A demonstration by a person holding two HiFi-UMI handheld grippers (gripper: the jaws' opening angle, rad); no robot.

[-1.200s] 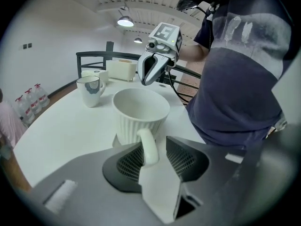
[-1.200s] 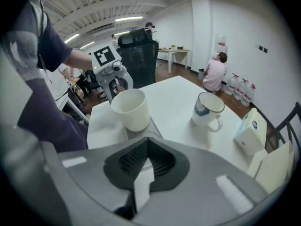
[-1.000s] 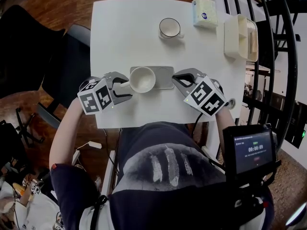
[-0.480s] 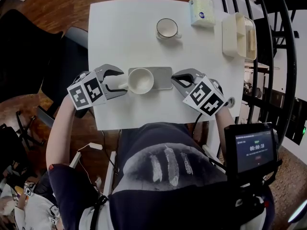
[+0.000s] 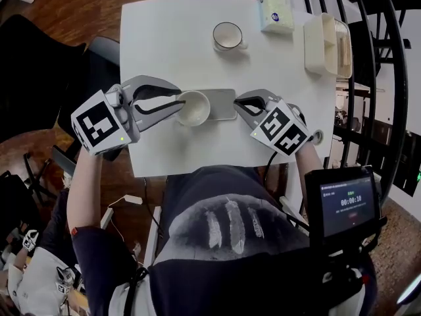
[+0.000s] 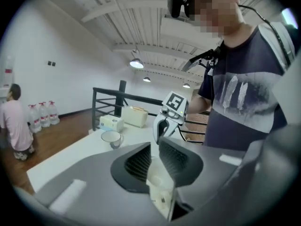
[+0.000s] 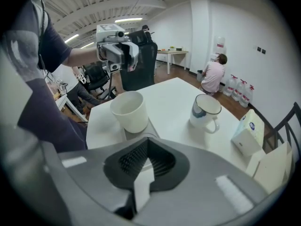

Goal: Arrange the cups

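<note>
A cream cup (image 5: pixel 195 107) stands on the left end of a thin grey tray (image 5: pixel 223 104) near the table's front; the right gripper view shows the cream cup (image 7: pixel 129 111) upright. My left gripper (image 5: pixel 181 98) hangs raised just left of the cup, clear of it. Its jaws are closing to a narrow gap, and the left gripper (image 6: pixel 155 147) has nothing between them. My right gripper (image 5: pixel 241 102) is shut, its tip at the tray's right end. In its own view the right gripper (image 7: pixel 146 147) holds nothing that I can make out. A dark-rimmed mug (image 5: pixel 227 36) stands further back.
A tissue box (image 5: pixel 275 10) and a cream lidded container (image 5: pixel 327 45) sit at the table's far right. A black railing (image 5: pixel 378 78) runs along the right side, and a dark chair (image 5: pixel 92 78) stands left of the table.
My left gripper opened off the cup's handle, rose and drew back to the left, and its jaws have narrowed. The cup stays on the tray. The right gripper has not moved.
</note>
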